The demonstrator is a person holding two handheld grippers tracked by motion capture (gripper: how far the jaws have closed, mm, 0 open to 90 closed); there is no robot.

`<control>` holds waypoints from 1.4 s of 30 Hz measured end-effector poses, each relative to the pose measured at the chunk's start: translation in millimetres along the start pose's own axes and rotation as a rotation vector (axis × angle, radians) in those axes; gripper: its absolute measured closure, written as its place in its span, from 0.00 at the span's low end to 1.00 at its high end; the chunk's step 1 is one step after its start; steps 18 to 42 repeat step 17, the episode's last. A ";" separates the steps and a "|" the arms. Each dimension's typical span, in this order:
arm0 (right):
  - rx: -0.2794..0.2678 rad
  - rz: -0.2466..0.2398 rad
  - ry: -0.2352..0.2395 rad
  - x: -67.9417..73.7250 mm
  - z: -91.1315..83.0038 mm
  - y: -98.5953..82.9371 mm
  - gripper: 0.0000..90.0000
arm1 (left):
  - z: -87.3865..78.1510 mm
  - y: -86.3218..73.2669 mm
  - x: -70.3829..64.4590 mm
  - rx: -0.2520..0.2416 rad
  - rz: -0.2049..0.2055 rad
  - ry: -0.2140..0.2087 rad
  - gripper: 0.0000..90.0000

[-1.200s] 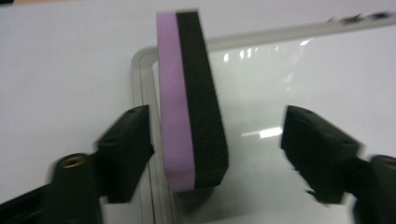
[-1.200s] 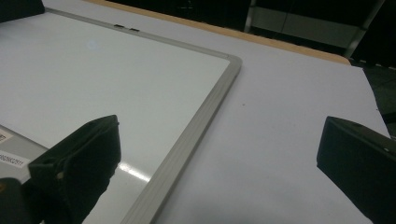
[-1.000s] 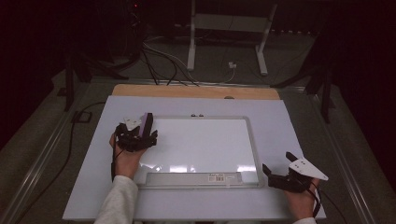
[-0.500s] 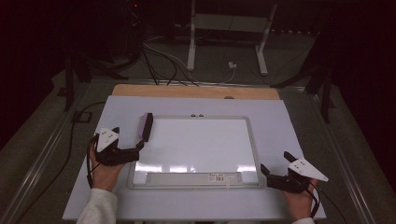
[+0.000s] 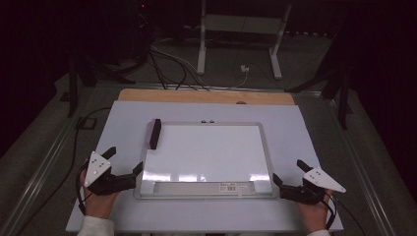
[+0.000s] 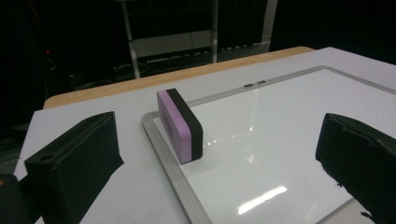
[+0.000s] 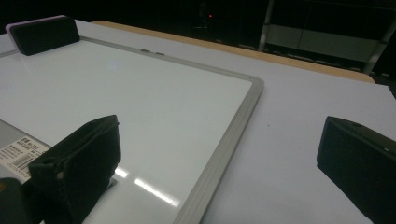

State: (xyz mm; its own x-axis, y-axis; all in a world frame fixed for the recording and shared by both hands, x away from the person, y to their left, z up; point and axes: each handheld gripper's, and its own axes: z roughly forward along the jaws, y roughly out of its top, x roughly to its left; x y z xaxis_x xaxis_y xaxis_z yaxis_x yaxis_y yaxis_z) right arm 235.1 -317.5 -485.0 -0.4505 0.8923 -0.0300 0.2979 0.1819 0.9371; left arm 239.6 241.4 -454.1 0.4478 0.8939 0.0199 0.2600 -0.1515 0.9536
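Purple eraser (image 5: pixel 154 133) standing on whiteboard (image 5: pixel 206 152) edge, released; left gripper (image 5: pixel 123 169) and right gripper (image 5: pixel 287 172) both gaping, resting beside frame.

The room is dark. Beyond the far edge of the white table (image 5: pixel 314 147), with its wooden strip (image 5: pixel 206 97), a grey floor (image 5: pixel 305 83) carries loose cables (image 5: pixel 172 61) and a white metal stand (image 5: pixel 241 34).
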 end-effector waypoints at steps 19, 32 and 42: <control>0.007 0.022 -0.049 -9.8 -5.3 -1.7 0.00 | -0.5 -9.7 4.0 0.011 -0.022 0.018 0.01; 0.007 0.022 -0.049 -9.8 -5.3 -1.7 0.00 | -0.5 -9.7 4.0 0.011 -0.022 0.018 0.01; 0.007 0.022 -0.049 -9.8 -5.3 -1.7 0.00 | -0.5 -9.7 4.0 0.011 -0.022 0.018 0.01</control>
